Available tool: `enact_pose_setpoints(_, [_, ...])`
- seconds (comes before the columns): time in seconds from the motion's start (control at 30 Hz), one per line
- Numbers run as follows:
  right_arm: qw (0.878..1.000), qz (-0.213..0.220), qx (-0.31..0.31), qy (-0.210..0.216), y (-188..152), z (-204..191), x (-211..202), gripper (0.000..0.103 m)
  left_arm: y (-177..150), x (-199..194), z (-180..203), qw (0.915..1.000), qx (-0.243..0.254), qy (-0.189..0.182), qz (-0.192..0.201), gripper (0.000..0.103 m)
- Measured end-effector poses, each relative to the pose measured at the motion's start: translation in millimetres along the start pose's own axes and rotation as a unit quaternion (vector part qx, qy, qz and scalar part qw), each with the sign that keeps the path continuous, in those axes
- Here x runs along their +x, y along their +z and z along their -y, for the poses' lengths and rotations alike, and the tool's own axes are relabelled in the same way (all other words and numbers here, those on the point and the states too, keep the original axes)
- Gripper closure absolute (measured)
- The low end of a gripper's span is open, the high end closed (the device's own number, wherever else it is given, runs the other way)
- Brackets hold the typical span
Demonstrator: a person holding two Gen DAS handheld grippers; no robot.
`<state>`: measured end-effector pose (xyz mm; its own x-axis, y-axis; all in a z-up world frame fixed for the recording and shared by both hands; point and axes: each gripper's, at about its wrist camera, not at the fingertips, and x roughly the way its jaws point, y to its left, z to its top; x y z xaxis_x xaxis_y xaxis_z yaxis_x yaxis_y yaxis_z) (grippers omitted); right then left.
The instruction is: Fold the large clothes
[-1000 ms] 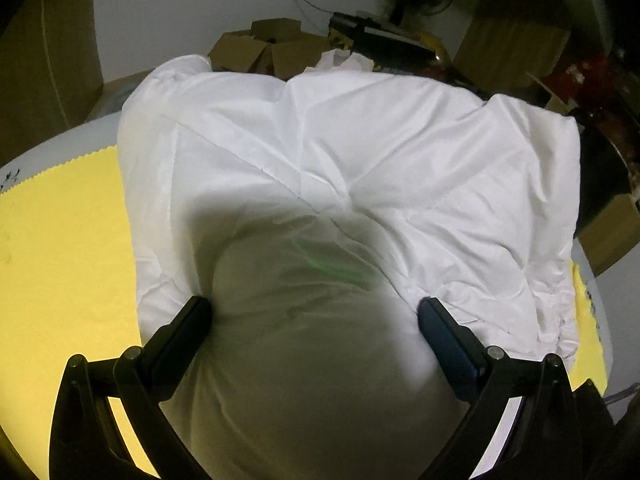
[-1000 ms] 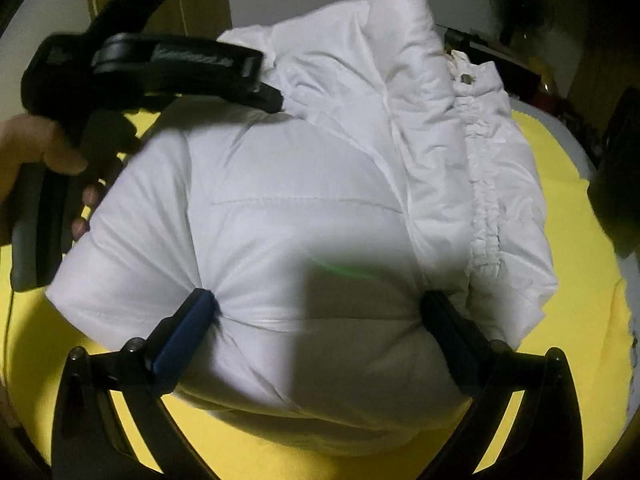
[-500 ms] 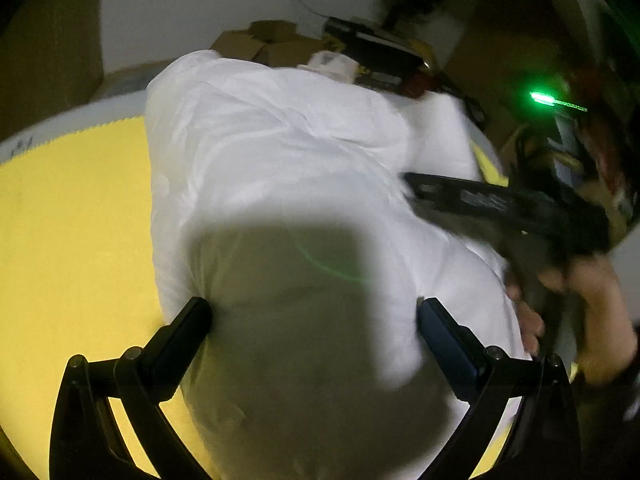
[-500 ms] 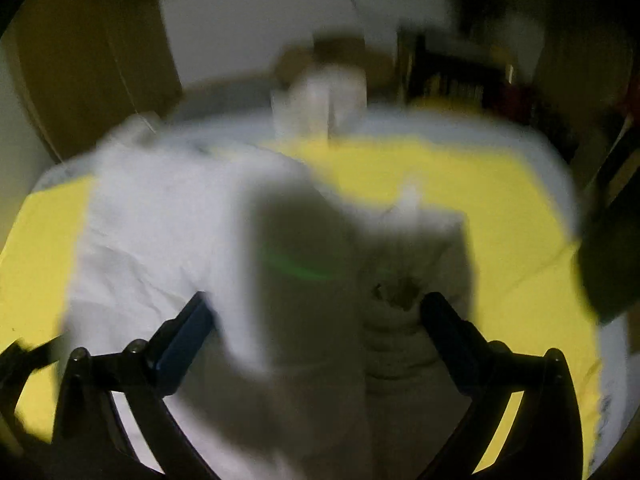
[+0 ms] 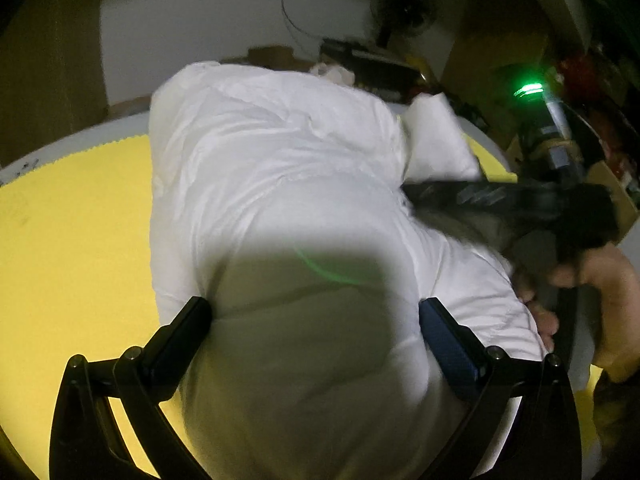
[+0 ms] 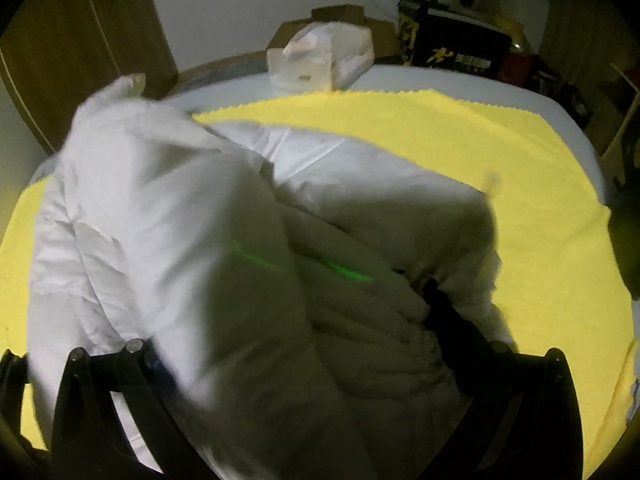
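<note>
White puffy jacket [image 5: 280, 208] on yellow cloth [image 5: 72, 216], long axis away from cam, both hand-held grippers [image 5: 316, 320] [image 6: 296, 344] spread wide.

Left tongs [image 5: 314, 320]: both black fingers spread wide, one finger [image 5: 182, 338] at lower left, the other, blue-padded, at lower right, white padded fabric bulging between them. Right tongs [image 6: 296, 344]: frame at bottom of the right wrist view, fingers mostly buried under white fabric; opening cannot be judged. From the left wrist view the right tongs' long black body crosses at mid right, gripped by the person's right hand [image 5: 592, 300], fingers curled round the handle.
</note>
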<state>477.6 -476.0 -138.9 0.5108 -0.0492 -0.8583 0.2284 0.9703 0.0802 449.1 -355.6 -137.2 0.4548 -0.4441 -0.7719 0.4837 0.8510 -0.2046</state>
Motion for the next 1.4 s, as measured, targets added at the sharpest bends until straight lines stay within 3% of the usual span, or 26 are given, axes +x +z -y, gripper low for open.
enact_pose_setpoints(0.07, [0.997, 0.044, 0.048, 0.045, -7.5, 17.5, -39.7, 0.0, 8.7, -11.6, -15.6, 0.9986, -0.032, -0.036, -0.022, 0.0])
enact_pose_setpoints(0.13, [0.99, 0.073, 0.076, 0.097, -19.8, 38.0, -81.1, 0.0, 19.3, -28.9, -34.1, 0.9965, -0.057, -0.059, -0.018, 0.0])
enact_pose_setpoints(0.23, [0.98, 0.066, 0.096, 0.161, -55.8, 72.8, -132.9, 0.0, 42.4, -54.2, -74.7, 0.9957, -0.077, -0.048, 0.013, 0.0])
enact_pose_setpoints(0.3, [0.968, 0.057, 0.13, 0.206, -88.3, 96.2, -152.5, 0.0, 52.5, -51.2, -101.6, 0.9928, -0.107, -0.054, 0.0, 0.0])
enact_pose_setpoints(0.37, [0.956, 0.04, 0.167, 0.238, -123.8, 115.0, -156.4, 0.0, 58.3, -36.2, -137.4, 0.9797, -0.182, -0.078, -0.029, 0.0])
enact_pose_setpoints(0.47, [0.927, -0.003, 0.233, 0.294, -170.5, 131.3, -136.5, 0.0, 50.9, -21.6, -170.8, 0.9578, -0.268, -0.093, -0.049, 0.0])
enact_pose_setpoints(0.5, [0.907, -0.021, 0.261, 0.33, -183.4, 134.2, -123.9, 0.0, 44.6, -21.7, -175.6, 0.9552, -0.276, -0.094, -0.05, 0.0])
enact_pose_setpoints(0.53, [0.895, -0.03, 0.274, 0.352, -190.2, 134.3, -114.1, 0.0, 42.1, -20.1, -177.0, 0.9547, -0.278, -0.092, -0.052, 0.0])
enact_pose_setpoints(0.73, [0.908, -0.036, 0.265, 0.323, -186.3, 123.2, -86.3, 0.001, 36.7, -11.8, -167.7, 0.9554, -0.269, -0.098, -0.072, 0.0])
enact_pose_setpoints(0.93, [0.902, -0.039, 0.274, 0.333, -159.6, 106.8, -61.6, 0.001, 31.1, -8.7, -156.2, 0.9547, -0.268, -0.103, -0.079, 0.0])
enact_pose_setpoints(1.13, [0.912, -0.04, 0.261, 0.315, -147.8, 82.0, -49.1, 0.002, 27.5, 2.2, -156.8, 0.9545, -0.266, -0.103, -0.088, 0.0])
enact_pose_setpoints(1.27, [0.923, -0.047, 0.246, 0.291, -147.0, 77.9, -48.6, 0.02, 31.8, 7.5, -170.1, 0.9515, -0.281, -0.098, -0.076, 0.0])
enact_pose_setpoints(1.4, [0.919, -0.055, 0.248, 0.303, -151.5, 85.1, -45.9, 0.033, 40.2, 19.0, -185.6, 0.9481, -0.29, -0.106, -0.075, 0.0])
